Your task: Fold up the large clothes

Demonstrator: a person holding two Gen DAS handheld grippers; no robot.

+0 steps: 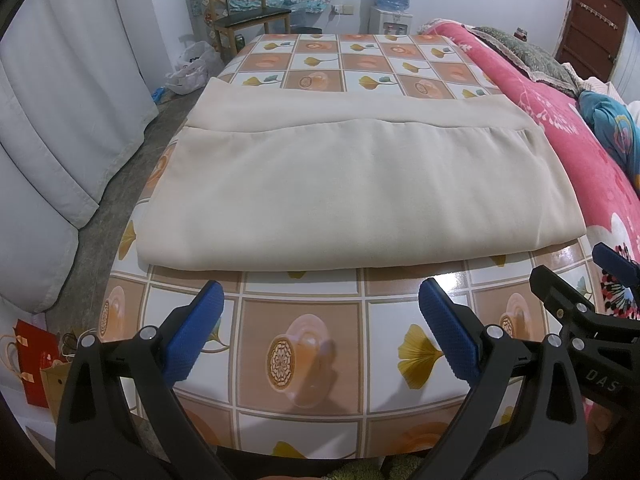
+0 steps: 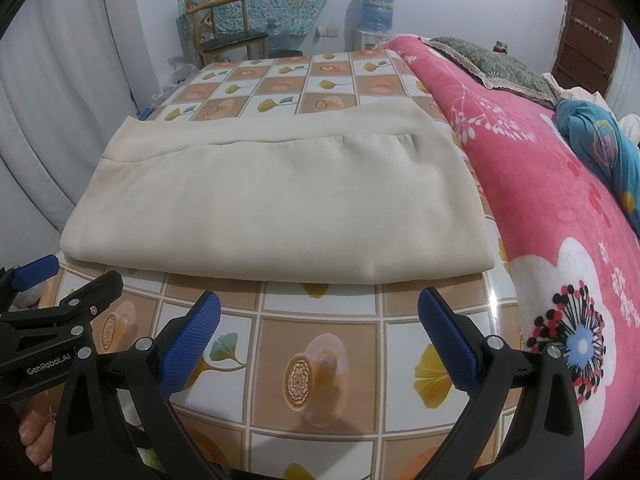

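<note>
Both hand-held grippers, left (image 1: 320, 332) and right (image 2: 318, 332), hover wide open and empty before the half-folded beige cloth (image 1: 320, 184) on the tiled-pattern surface (image 1: 304, 360), likely needing its near edge pinched next

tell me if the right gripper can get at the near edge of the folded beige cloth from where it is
Probably yes. The right gripper is open and empty, and only bare patterned tablecloth lies between its fingers and the near edge of the beige cloth. The left gripper sits off to its side, not in the way.
</note>
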